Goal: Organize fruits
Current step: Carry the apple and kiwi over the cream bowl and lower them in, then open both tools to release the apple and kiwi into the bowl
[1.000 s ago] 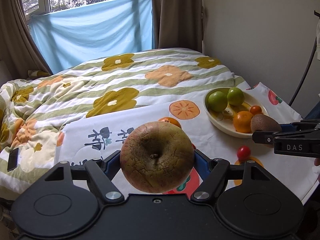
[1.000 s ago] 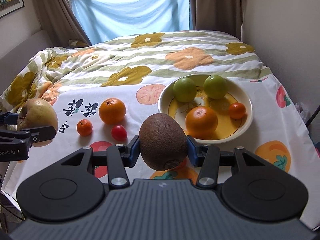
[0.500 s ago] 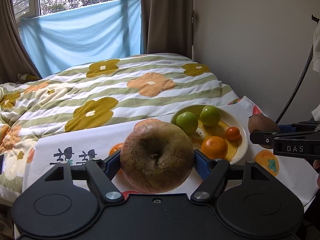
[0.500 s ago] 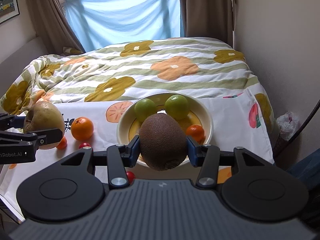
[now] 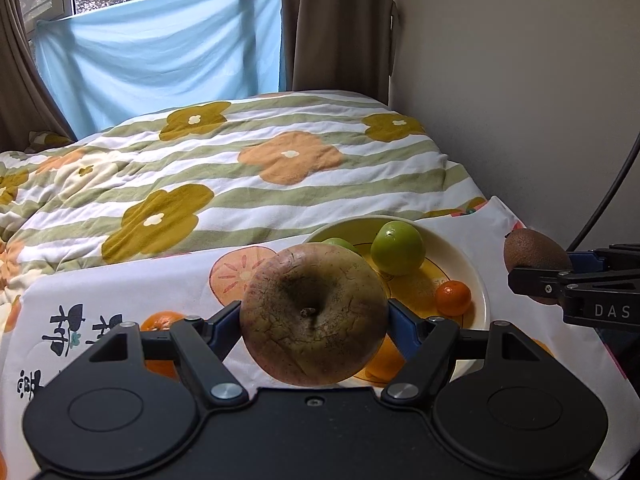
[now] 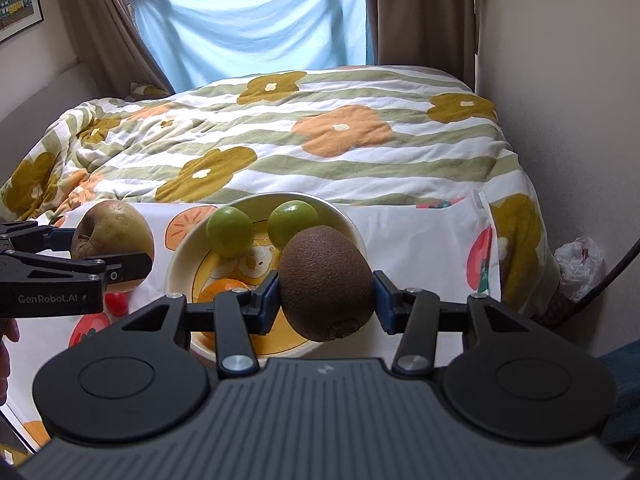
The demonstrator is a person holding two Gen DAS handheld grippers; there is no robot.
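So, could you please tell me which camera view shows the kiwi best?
The right wrist view: the kiwi sits whole and central between the right gripper's fingers. The left wrist view shows it small at the right edge, partly hidden.

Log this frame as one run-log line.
left gripper: shut on apple | right gripper: shut on kiwi | both above plate

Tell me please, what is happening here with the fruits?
A person is sorting fruit with two handheld claws. The left claw grips a brownish apple, and the right claw grips a kiwi. Both are held in the air near the yellow bowl, which holds two green fruits and some oranges. An orange and a small red fruit lie on the cloth.
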